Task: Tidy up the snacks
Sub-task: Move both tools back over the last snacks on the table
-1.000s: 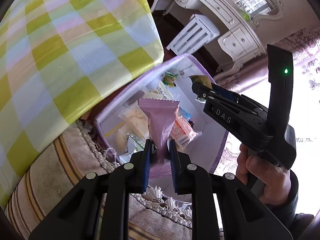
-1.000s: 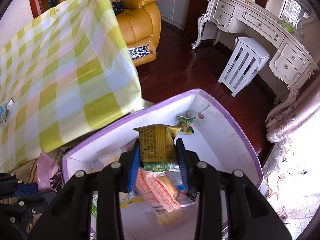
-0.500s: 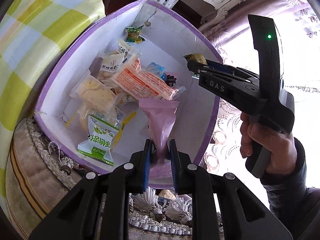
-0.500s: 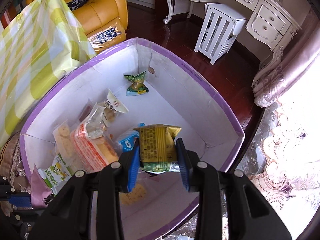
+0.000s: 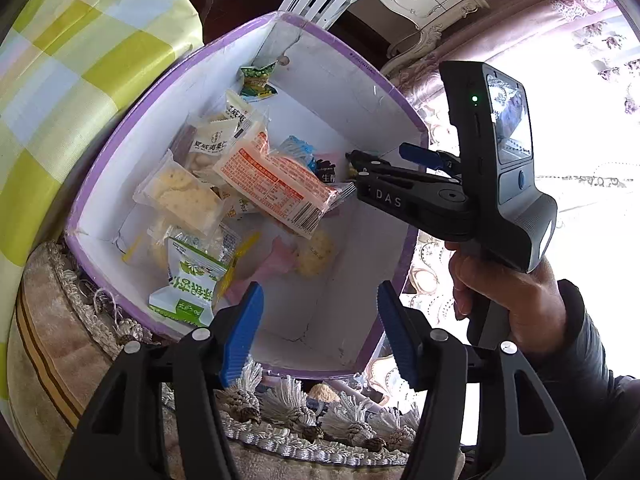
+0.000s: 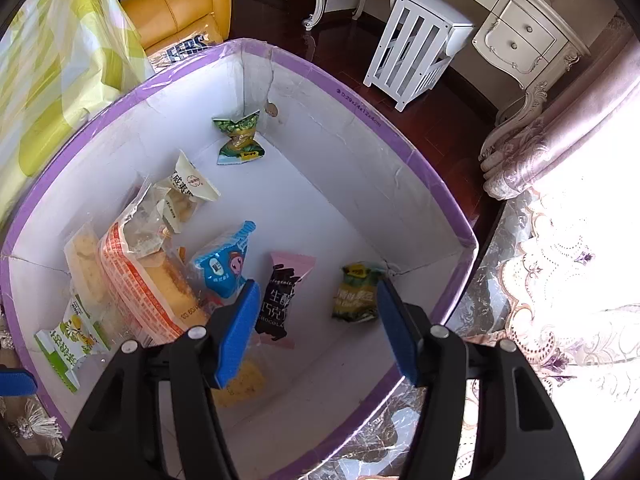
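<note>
**A:** Both your claws hang over the purple-rimmed box (image 6: 424,160), jaws opening with nothing between the pads. Why so high?

**B:** So the packets land inside the walls. Below your right claw (image 6: 316,328) the yellow-green packet (image 6: 356,296) lies just inside its right pad, and the pink chocolate packet (image 6: 282,300) beside the left pad. Ahead of your left claw (image 5: 318,330) a pale pink packet (image 5: 276,260) rests on the box floor.

**A:** And around?

**B:** Fringed cloth (image 5: 304,412) under the box, checked cover (image 5: 80,64) to the left, and a white stool (image 6: 416,48) on dark floor beyond.

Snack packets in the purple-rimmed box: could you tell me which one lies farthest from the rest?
The small green twisted-end packet, alone in the far corner of the box.
</note>
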